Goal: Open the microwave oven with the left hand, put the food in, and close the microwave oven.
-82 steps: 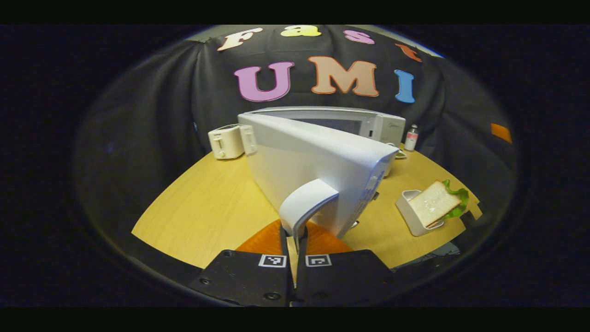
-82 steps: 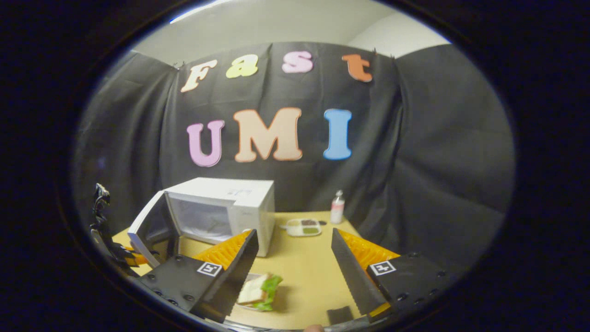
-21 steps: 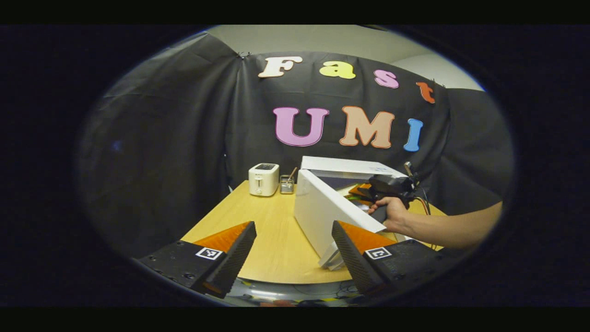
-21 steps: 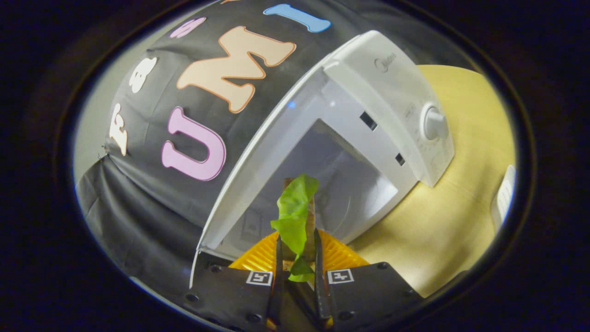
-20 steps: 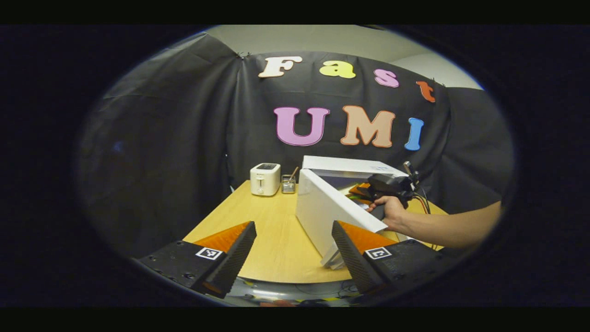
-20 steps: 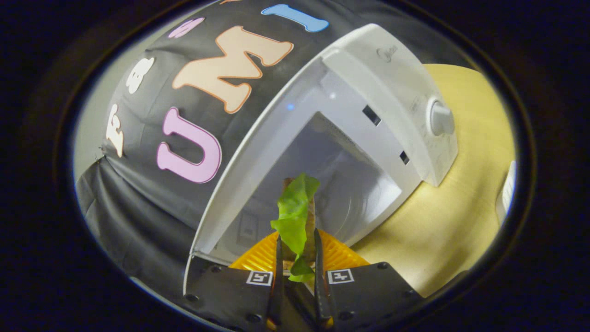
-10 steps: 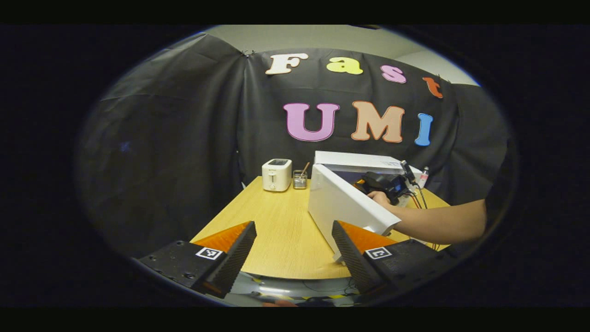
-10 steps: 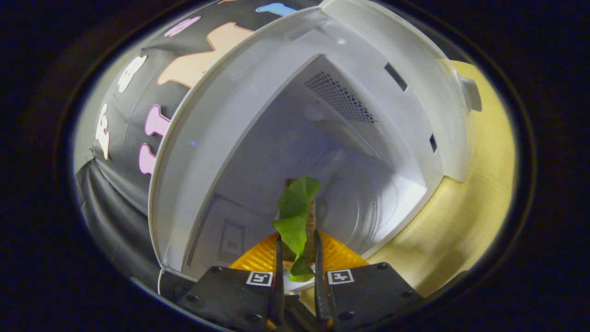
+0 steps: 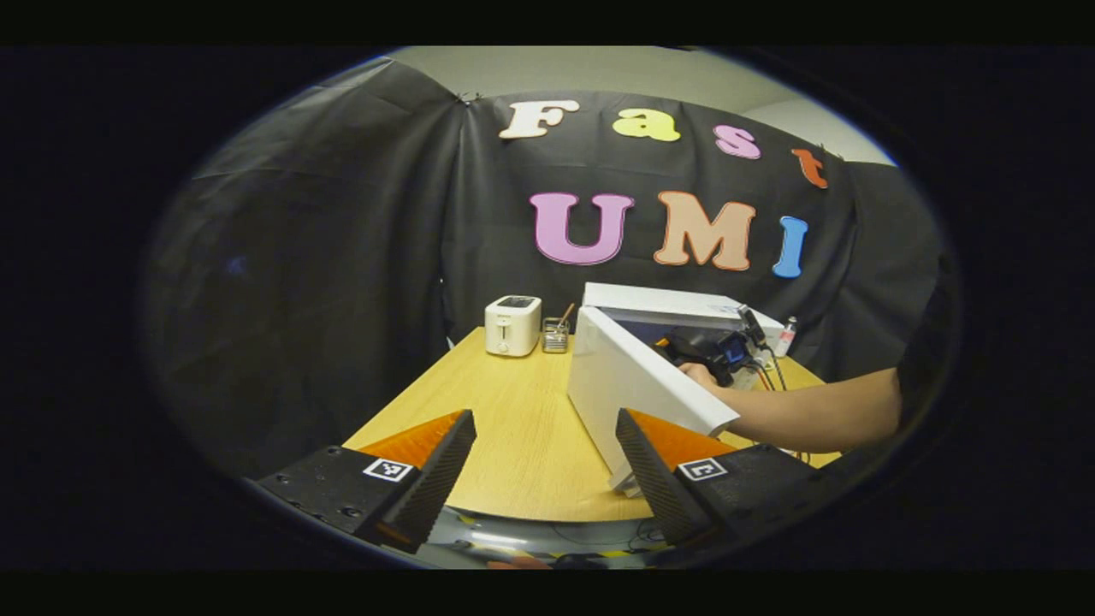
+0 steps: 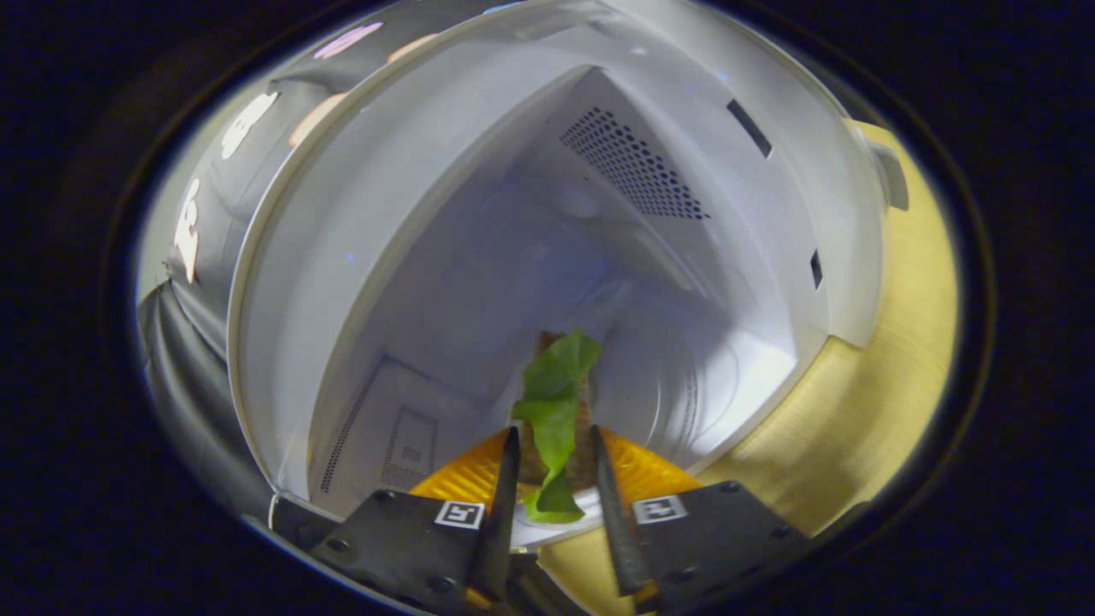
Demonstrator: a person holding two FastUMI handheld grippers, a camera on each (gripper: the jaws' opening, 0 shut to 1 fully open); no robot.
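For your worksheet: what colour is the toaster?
The toaster is cream-white, clearest in the left gripper view.

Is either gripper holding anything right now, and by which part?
The right gripper holds the sandwich by its near end, lettuce edge showing. The left gripper is open, holding nothing.

Bare forearm (image 9: 813, 417); dark sleeve (image 9: 920, 376), maybe short.

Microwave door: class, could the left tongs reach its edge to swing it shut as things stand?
Probably not yet. The left tongs hang open beside the open microwave door, but the person's arm reaches past it into the oven, blocking the swing.
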